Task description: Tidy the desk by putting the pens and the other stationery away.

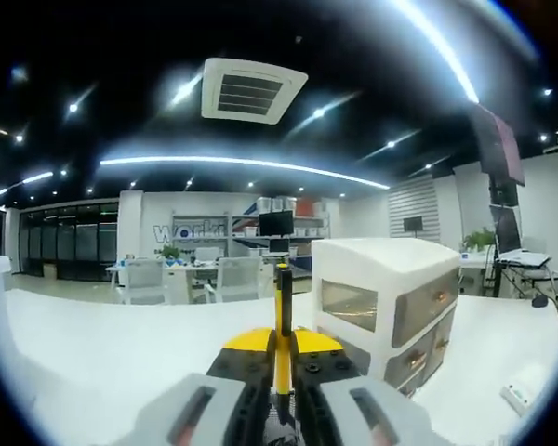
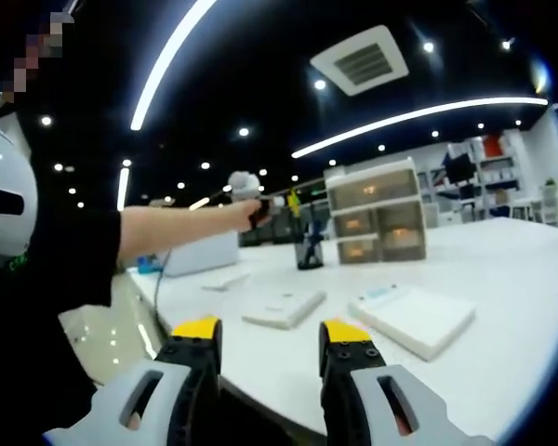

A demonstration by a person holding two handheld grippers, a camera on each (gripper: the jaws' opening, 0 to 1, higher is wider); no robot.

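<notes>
Setting: an open office with a dark ceiling, strip lights and a white desk [image 2: 502, 269] that runs across both views.

Left gripper [image 1: 281, 348]: its two yellow-tipped jaws rise from the bottom of the left gripper view and are clamped together on a yellow and black pen [image 1: 282, 316]. The pen stands upright between the jaws, with its dark tip above them.

Left gripper seen from the other side: in the right gripper view it appears far off at the end of a person's outstretched arm [image 2: 181, 228], held above the desk beside the drawer unit. Details there are too small to tell.

Drawer unit [image 1: 386, 302]: a white set of small drawers with smoky translucent fronts, standing on the desk just to the right of the held pen in the left gripper view.

Pen cup [image 2: 308, 252]: a dark cup on the desk immediately left of the drawer unit in the right gripper view, below the far gripper.

Right gripper [image 2: 270, 348]: jaws spread apart with nothing between them, held over the near edge of the desk.

Other things on the desk: a flat white pad [image 2: 284, 308] and a white box-like book [image 2: 414, 319] lie near the right gripper, apart from each other.

Person: a black sleeve [image 2: 46, 279] at the left of the right gripper view.
</notes>
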